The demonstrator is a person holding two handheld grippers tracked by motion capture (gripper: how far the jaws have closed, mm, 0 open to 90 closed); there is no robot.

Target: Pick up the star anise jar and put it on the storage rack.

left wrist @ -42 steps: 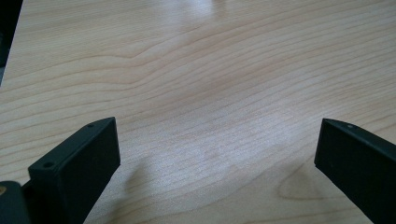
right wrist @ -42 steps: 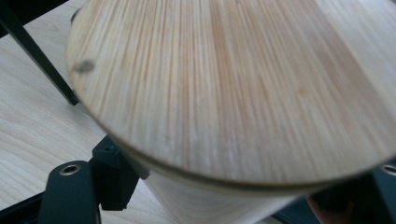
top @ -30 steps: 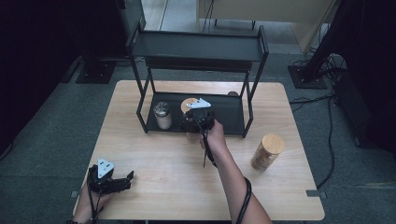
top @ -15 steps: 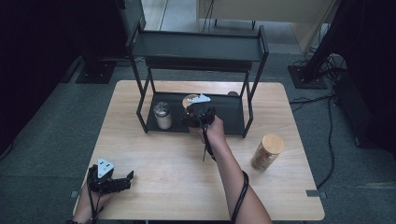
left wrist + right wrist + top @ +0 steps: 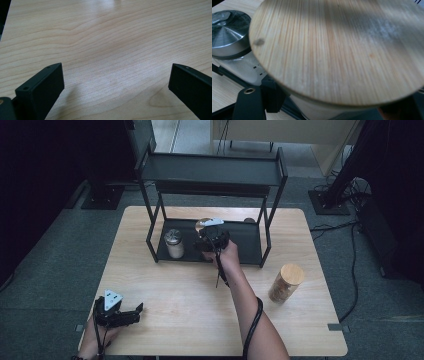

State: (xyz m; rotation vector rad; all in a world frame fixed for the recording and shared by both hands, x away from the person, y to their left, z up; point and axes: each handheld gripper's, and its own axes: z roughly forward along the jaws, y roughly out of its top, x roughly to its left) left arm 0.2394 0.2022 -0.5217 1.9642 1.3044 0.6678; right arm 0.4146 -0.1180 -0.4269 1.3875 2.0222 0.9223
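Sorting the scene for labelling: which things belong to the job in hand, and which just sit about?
In the job:
right gripper, shut on wooden-lidded jar
rack, lower shelf

Sitting about:
metal-lidded jar
second wooden-lidded jar on table
left gripper, open

Pale wood and black metal dominating the scene's colours.

The light wooden table [image 5: 165,285] is showing fine wavy grain lines, while the black metal two-tier shelf rack [image 5: 210,172] is standing out dark against it. The round bamboo lid [image 5: 337,50] is showing straight tan streaks with one small dark spot, and the brushed silver metal lid [image 5: 227,32] beside it is gleaming grey. The bamboo-lidded jar [image 5: 284,283] is glowing honey-brown. Both black grippers [image 5: 117,312] [image 5: 212,237] are carrying pale grey triangular plates.
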